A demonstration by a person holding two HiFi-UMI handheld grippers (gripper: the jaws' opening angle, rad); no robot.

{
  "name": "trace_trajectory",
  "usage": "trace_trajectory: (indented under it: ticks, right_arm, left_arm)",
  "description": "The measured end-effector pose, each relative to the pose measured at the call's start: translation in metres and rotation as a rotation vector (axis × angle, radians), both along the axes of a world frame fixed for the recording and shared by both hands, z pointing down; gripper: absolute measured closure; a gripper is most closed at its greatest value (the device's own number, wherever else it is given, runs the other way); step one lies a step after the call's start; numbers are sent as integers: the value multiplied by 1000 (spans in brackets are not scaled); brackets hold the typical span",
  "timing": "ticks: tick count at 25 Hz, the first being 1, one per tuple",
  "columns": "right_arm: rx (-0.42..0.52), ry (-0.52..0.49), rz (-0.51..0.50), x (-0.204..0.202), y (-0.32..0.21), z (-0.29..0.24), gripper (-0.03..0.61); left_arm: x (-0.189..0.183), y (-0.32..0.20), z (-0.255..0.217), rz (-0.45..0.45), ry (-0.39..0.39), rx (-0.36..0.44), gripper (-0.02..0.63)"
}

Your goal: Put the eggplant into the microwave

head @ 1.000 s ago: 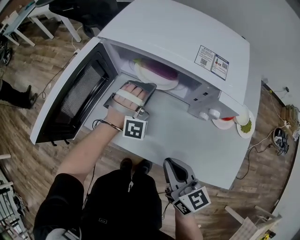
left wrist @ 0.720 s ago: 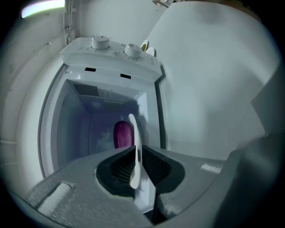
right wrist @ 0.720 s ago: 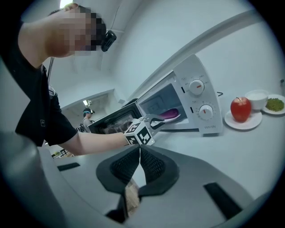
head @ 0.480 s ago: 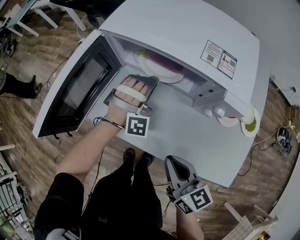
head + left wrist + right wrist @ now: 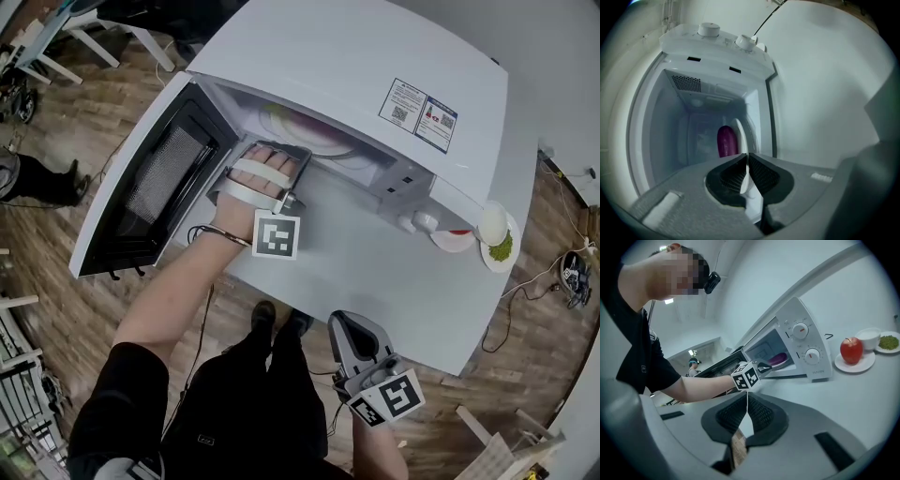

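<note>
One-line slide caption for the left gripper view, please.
Left gripper shut on the plate carrying the eggplant inside the open microwave.

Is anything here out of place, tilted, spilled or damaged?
Nothing stands out. The eggplant lies on its plate inside the open microwave, the left gripper is closed on the plate's rim, and the apple sits on a saucer beside it.

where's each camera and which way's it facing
Head view: on the person's head, facing steeply down on the microwave; shows the left arm, left claw, right claw.
Left gripper view: on the left claw at the microwave's mouth, facing in at the eggplant on its plate; shows only shut jaws.
Right gripper view: on the right claw by the table edge, facing the microwave front and apple; shows shut jaws, the left arm.
Shared: both gripper views show the eggplant.
</note>
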State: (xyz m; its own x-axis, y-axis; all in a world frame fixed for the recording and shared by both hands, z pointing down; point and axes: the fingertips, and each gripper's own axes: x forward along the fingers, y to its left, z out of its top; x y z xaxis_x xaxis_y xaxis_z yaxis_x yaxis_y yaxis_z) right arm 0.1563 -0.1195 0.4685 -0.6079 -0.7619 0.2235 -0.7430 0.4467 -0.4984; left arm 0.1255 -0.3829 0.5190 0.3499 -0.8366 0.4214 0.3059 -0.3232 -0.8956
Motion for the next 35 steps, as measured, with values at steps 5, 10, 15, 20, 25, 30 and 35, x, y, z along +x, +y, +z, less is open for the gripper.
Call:
trace_trajectory:
  ticks: [5, 10, 15, 20, 25, 30, 35]
  right_arm:
    - [7, -11, 24, 14, -1, -6, 561]
    - [15, 1, 41, 32, 2, -14, 561]
    - [4, -5, 58, 40, 10, -18, 560]
    - [-27, -12, 74, 37, 24, -15, 560]
    - [-32, 2, 54, 20, 34, -25, 560]
    - [17, 25, 39, -9, 36, -58, 561]
    - [82, 53, 41, -50, 51, -102, 561]
  left_arm:
    - [11, -7, 13, -36, 7, -151, 589]
    - [19, -18, 14, -87, -21, -211, 589]
    - [14, -16, 10, -123, -49, -259, 581]
    - [5, -6, -2, -140, -43, -282, 552]
    - [-3, 31, -34, -165, 135, -357, 552]
    - [-22, 82, -76, -205, 387, -489, 554]
    - [-56, 141, -106, -190, 544, -619, 555]
